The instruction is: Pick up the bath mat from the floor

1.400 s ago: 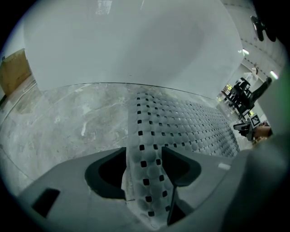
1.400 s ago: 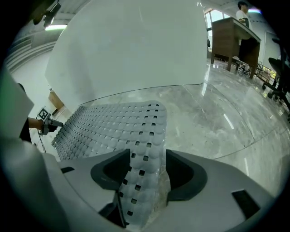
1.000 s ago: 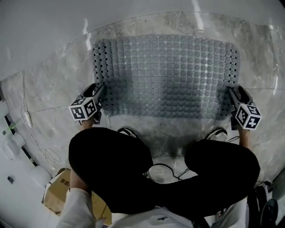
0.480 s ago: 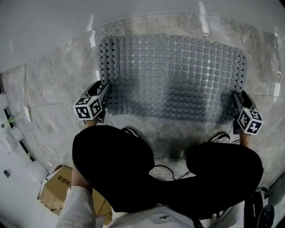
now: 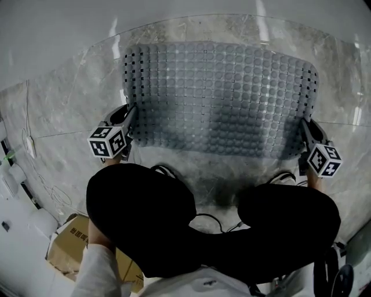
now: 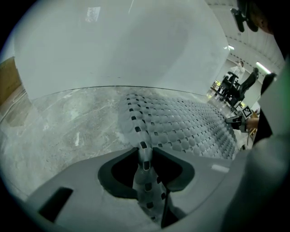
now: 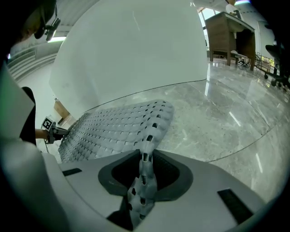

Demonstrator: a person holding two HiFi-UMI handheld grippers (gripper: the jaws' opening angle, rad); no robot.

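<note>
Grey studded bath mat [image 5: 217, 98], perforated edges, spread wide at 12 o'clock; corners at 9, 3 o'clock raised.

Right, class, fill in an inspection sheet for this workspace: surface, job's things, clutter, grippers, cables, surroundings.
Surface: glossy grey marble floor.
Job's things: grey perforated bath mat, spread on the floor.
Clutter: cardboard box at the person's left.
Grippers: left hand-held gripper and right hand-held gripper each shut on a side edge of the mat; their jaws have just been closing.
Cables: white cable on the floor, left; black cable by the feet.
Surroundings: white wall behind the mat.
</note>
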